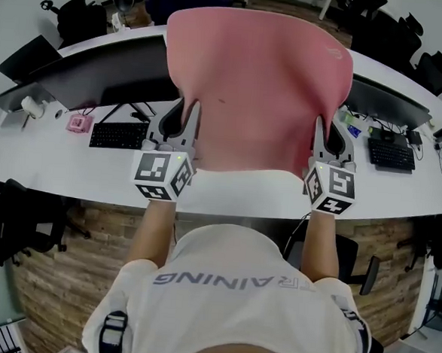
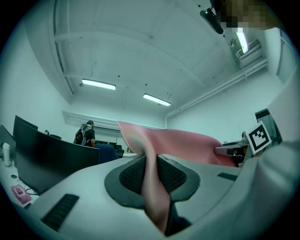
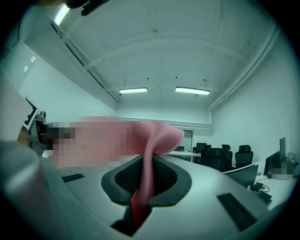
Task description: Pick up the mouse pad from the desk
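Note:
A large pink mouse pad (image 1: 256, 84) hangs in the air above the white desk (image 1: 56, 160), held up by its two near corners. My left gripper (image 1: 181, 120) is shut on the pad's near left corner, and my right gripper (image 1: 326, 134) is shut on the near right corner. In the left gripper view the pink pad (image 2: 154, 187) is pinched between the black pads and stretches off to the right. In the right gripper view the pad (image 3: 146, 173) is clamped between the jaws and runs off to the left.
On the desk lie a black keyboard (image 1: 118, 135) and a small pink object (image 1: 78, 123) at left, behind them a dark monitor (image 1: 108, 70). Another keyboard (image 1: 391, 154) and monitor (image 1: 388, 101) stand at right. Black chairs (image 1: 421, 61) stand beyond the desk. A person (image 2: 85, 134) stands far off.

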{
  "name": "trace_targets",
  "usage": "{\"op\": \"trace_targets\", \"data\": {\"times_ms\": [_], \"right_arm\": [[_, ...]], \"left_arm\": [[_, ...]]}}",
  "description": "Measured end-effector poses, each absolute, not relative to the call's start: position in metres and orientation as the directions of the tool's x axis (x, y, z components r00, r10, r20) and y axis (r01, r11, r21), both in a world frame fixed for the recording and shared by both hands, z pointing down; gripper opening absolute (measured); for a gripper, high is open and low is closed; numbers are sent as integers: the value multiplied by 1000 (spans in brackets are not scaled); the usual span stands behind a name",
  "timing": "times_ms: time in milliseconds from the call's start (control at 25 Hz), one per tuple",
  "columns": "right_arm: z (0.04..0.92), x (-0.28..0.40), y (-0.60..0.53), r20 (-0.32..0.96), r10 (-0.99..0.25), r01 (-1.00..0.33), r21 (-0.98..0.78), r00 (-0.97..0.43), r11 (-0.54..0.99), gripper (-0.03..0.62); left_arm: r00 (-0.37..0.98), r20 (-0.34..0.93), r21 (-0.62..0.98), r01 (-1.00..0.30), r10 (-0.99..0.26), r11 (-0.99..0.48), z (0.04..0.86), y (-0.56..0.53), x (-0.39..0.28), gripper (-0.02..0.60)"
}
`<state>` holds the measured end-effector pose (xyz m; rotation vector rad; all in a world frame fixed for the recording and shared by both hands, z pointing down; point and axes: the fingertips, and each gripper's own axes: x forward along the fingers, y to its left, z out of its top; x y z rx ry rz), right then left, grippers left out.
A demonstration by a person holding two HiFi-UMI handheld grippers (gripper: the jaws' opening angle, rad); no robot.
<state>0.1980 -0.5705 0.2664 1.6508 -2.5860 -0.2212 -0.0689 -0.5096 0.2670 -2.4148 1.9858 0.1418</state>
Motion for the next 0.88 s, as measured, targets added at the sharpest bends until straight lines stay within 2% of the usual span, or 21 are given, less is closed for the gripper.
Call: {"op": "trace_targets", "data": {"times_ms": [880], "right_arm": [[258,204,-566,-32,-902,-893,162,-430,420,57]], "left_arm": [[203,-89,60,-976,-975,-209,262,-507,-64,97]]}}
